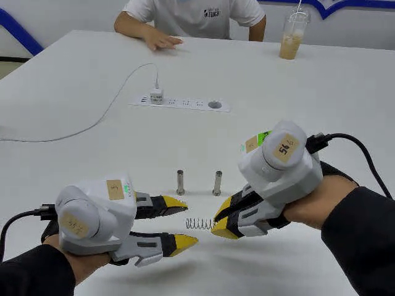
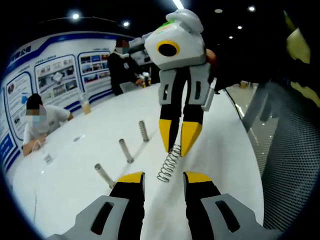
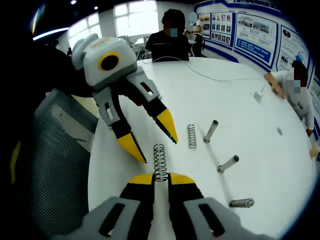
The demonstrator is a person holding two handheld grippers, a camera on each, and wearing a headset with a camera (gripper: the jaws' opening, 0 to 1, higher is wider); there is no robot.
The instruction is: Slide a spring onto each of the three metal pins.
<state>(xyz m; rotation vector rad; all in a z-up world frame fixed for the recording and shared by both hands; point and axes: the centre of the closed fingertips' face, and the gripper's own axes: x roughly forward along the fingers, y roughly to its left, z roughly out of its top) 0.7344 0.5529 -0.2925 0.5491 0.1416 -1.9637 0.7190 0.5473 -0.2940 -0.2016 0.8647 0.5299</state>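
Two bare metal pins (image 1: 180, 182) (image 1: 217, 183) stand upright on the white table (image 1: 92, 74). My right gripper (image 1: 221, 225) is shut on one end of a spring (image 1: 199, 223), which sticks out toward my left gripper (image 1: 182, 222). The left gripper is open, its yellow tips on either side of the spring's free end without touching it. In the right gripper view the held spring (image 3: 159, 160) rises from my right gripper (image 3: 160, 177). A loose spring (image 3: 191, 136) lies beside a bare pin (image 3: 211, 131), then a second bare pin (image 3: 227, 164) and a pin wearing a spring (image 3: 241, 202).
A power strip (image 1: 182, 103) with a white charger (image 1: 156, 94) and its cable lies mid-table. A drink cup (image 1: 293, 37) stands far right. A person (image 1: 185, 15) sits at the far edge with a hand on the table. A mesh chair (image 3: 55, 150) is beside the table.
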